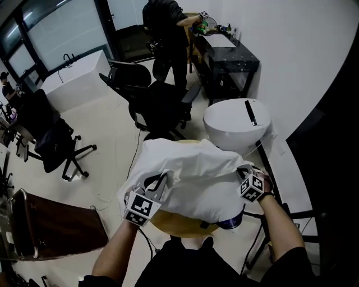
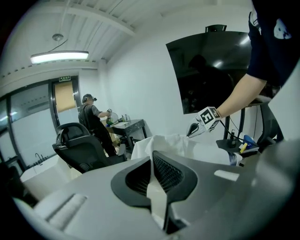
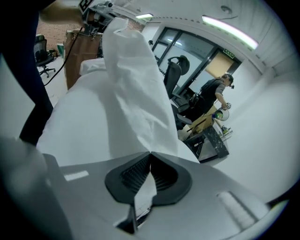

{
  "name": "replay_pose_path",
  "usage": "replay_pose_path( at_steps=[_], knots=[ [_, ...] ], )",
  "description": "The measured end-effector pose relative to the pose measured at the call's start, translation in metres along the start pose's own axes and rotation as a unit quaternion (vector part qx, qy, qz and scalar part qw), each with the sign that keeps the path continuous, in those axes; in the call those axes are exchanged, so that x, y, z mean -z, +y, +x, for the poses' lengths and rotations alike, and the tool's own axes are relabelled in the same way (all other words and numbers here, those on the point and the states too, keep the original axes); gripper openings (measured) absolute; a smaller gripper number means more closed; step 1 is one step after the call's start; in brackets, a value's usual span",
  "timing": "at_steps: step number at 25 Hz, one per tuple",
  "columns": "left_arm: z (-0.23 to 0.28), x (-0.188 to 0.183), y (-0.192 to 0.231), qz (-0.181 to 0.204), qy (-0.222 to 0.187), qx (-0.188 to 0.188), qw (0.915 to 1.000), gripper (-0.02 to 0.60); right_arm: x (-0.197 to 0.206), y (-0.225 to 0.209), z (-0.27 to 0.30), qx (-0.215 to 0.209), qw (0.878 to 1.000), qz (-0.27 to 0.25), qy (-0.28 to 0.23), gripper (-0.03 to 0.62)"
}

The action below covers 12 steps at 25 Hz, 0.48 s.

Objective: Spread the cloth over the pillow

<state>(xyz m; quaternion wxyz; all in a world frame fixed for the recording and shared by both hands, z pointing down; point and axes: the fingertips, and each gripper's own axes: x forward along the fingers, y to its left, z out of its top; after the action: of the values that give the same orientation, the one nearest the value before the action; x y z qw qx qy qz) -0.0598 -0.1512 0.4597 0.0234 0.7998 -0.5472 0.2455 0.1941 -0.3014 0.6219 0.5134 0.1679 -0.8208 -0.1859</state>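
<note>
A white cloth (image 1: 190,174) lies bunched in a mound over a round wooden table (image 1: 168,222). The pillow is hidden beneath it. My left gripper (image 1: 162,179) is at the cloth's near left edge. In the left gripper view its jaws (image 2: 151,158) are shut on a fold of the cloth (image 2: 161,144). My right gripper (image 1: 244,173) is at the cloth's right edge. In the right gripper view it (image 3: 150,157) is shut on the cloth (image 3: 136,103), which rises in a tall fold ahead of it. Each gripper shows in the other's view: the right gripper (image 2: 194,130) and the left gripper (image 3: 101,8).
A black office chair (image 1: 160,103) stands just beyond the table, and a white round tub (image 1: 235,120) is at the right. A person (image 1: 165,28) stands at a black desk (image 1: 227,56) at the back. A brown leather chair (image 1: 50,224) is near left. A blue object (image 1: 231,223) peeks from under the cloth.
</note>
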Motion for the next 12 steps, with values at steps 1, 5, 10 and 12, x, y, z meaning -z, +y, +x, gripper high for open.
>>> replay_pose_path(
  at_steps=[1, 5, 10, 12],
  knots=[
    [-0.003, -0.002, -0.005, -0.010, -0.005, 0.002, 0.9999, 0.000, 0.000, -0.008, -0.005, 0.010, 1.000, 0.004, -0.005, 0.003],
    [-0.014, -0.013, -0.027, -0.025, -0.020, 0.008, 0.9995, 0.000, -0.003, -0.040, -0.021, 0.047, 0.998, 0.023, -0.024, 0.002],
    [-0.029, -0.038, -0.067, -0.029, -0.048, 0.020, 0.9982, 0.000, -0.004, -0.071, -0.046, 0.076, 0.995, 0.040, -0.046, 0.002],
    [-0.034, -0.049, -0.091, -0.024, -0.055, 0.032, 0.9977, 0.000, 0.001, -0.079, -0.055, 0.083, 0.995, 0.041, -0.049, 0.002]
  ],
)
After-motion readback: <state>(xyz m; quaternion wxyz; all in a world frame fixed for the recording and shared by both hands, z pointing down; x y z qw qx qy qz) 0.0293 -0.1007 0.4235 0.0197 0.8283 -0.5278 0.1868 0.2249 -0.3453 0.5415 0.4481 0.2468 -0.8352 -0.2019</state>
